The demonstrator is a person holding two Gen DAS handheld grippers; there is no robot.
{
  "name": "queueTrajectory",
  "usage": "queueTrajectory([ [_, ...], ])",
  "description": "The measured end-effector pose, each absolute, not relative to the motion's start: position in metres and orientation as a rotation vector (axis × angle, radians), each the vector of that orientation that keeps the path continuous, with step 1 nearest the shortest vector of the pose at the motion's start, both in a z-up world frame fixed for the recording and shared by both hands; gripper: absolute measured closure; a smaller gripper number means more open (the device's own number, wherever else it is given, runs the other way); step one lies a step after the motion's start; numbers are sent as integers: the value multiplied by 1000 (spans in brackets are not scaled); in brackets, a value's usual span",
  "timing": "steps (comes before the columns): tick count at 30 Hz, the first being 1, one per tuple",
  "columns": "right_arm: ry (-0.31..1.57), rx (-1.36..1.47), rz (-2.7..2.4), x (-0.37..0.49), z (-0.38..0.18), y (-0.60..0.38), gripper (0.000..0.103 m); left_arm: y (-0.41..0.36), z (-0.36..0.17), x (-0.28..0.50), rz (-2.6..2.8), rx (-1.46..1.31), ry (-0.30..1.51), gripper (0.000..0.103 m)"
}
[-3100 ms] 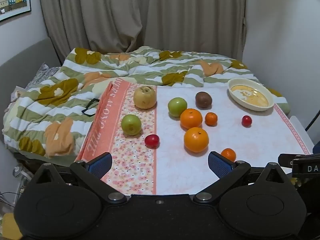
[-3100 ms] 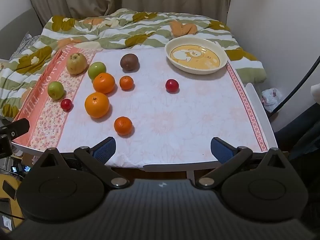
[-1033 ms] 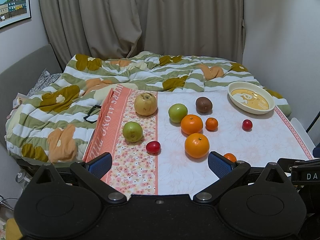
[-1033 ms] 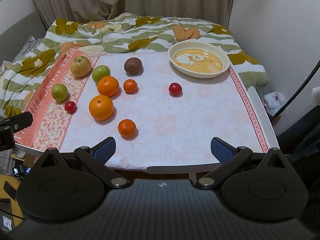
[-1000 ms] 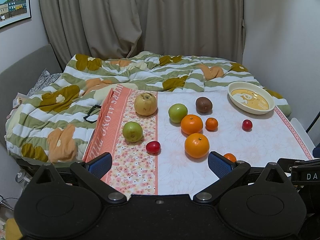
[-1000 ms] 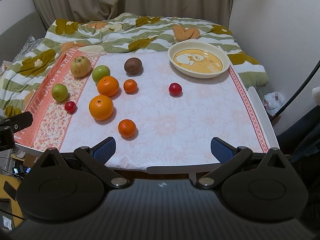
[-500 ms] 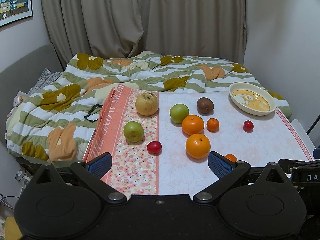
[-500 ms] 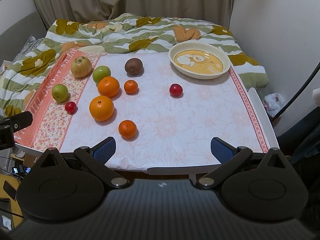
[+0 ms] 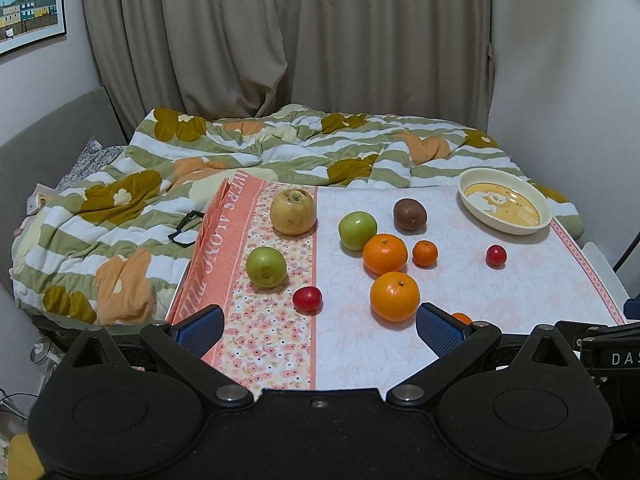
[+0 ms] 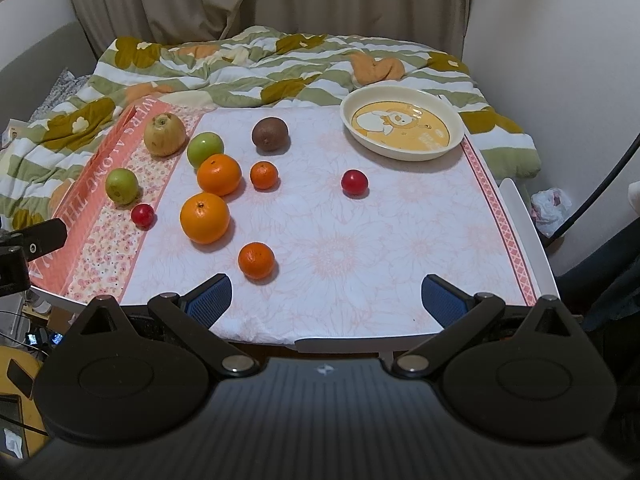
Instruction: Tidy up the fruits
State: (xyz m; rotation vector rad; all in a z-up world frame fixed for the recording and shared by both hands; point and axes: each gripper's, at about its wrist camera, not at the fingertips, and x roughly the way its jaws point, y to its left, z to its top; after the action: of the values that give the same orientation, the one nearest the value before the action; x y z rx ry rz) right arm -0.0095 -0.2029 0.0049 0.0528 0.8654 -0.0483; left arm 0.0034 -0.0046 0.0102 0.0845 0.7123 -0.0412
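Note:
Several fruits lie on the cloth-covered table (image 10: 360, 280): a yellow pear (image 9: 292, 211) (image 10: 164, 134), two green apples (image 9: 266, 267) (image 9: 357, 230), two large oranges (image 9: 394, 296) (image 10: 204, 217), small tangerines (image 10: 256, 260) (image 9: 425, 253), a brown kiwi (image 9: 409, 214) (image 10: 270, 133) and two small red fruits (image 9: 307, 299) (image 10: 354, 182). A cream bowl (image 9: 505, 206) (image 10: 402, 122) stands empty at the far right. My left gripper (image 9: 318, 330) is open over the near left edge. My right gripper (image 10: 326, 298) is open over the near edge. Both are empty.
A striped floral quilt (image 9: 240, 160) covers the bed behind and left of the table. Curtains (image 9: 280, 40) hang at the back, a wall stands at the right. A cable (image 10: 600, 184) and a white bag (image 10: 552, 204) are to the right of the table.
Both grippers have risen and drawn back slightly, so the table sits a little lower and farther in both views. No fruit has moved. Both grippers stay open.

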Motion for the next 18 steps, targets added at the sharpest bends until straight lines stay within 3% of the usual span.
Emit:
queueTrajectory([
  [18,839,-140,123,18,0,-198,0,7,4,17,64,147,697,0],
])
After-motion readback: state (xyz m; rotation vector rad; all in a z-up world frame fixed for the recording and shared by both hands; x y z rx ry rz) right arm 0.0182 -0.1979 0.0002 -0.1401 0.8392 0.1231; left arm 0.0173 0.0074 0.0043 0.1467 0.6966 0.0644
